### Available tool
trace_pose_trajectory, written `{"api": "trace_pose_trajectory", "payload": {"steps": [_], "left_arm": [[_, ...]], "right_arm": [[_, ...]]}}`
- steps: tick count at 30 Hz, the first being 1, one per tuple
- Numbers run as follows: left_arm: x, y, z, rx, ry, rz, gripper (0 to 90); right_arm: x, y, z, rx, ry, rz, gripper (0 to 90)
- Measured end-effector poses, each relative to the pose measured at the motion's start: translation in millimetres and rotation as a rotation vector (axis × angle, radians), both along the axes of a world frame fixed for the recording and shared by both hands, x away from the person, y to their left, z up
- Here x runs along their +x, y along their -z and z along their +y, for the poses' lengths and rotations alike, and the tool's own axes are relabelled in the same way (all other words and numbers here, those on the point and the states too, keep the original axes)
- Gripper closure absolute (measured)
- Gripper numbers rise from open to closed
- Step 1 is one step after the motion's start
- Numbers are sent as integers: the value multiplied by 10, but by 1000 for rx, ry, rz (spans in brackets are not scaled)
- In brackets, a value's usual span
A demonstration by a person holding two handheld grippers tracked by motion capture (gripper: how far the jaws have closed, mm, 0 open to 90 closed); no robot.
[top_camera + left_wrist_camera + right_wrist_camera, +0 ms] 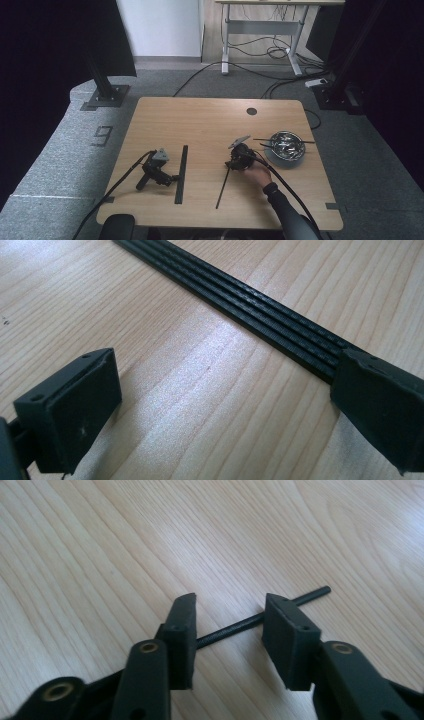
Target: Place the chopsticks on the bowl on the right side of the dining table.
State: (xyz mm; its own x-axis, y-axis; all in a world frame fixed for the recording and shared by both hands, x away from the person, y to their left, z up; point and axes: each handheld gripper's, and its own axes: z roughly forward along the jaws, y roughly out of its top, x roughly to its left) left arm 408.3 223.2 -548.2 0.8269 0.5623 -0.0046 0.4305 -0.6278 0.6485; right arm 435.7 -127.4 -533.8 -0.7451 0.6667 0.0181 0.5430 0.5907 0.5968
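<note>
Black hand-held gripper (pixel 239 156), brass rivets, dark sleeve (pixel 285 207).

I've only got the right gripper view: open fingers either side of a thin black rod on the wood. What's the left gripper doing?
Observer: The left gripper lies unheld on the table, beside a flat black strip.
Operator: Are its fingers open?
Observer: Yes, its fingers stand wide apart, one at the strip's end.
Operator: Anything else near my side?
Observer: A metal bowl sits just right of the right gripper, with thin rods laid across it.
</note>
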Motion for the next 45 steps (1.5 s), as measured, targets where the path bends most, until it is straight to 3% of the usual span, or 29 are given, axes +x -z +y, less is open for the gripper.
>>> {"api": "trace_pose_trajectory", "payload": {"steps": [12, 29, 38, 41, 45], "left_arm": [[0, -1, 0, 1, 0, 0, 0], [0, 0, 0, 1, 0, 0, 0], [0, 0, 0, 0, 0, 0, 0], [0, 0, 0, 0, 0, 0, 0], [0, 0, 0, 0, 0, 0, 0]], "right_arm": [[-52, -11, -425, -3, 33, 18, 782], [-87, -35, -891, -50, 68, 33, 862], [-99, -34, -914, -55, 77, 27, 858], [-104, -38, -904, -67, 87, 19, 797], [-99, -46, -931, -76, 114, 31, 605]]}}
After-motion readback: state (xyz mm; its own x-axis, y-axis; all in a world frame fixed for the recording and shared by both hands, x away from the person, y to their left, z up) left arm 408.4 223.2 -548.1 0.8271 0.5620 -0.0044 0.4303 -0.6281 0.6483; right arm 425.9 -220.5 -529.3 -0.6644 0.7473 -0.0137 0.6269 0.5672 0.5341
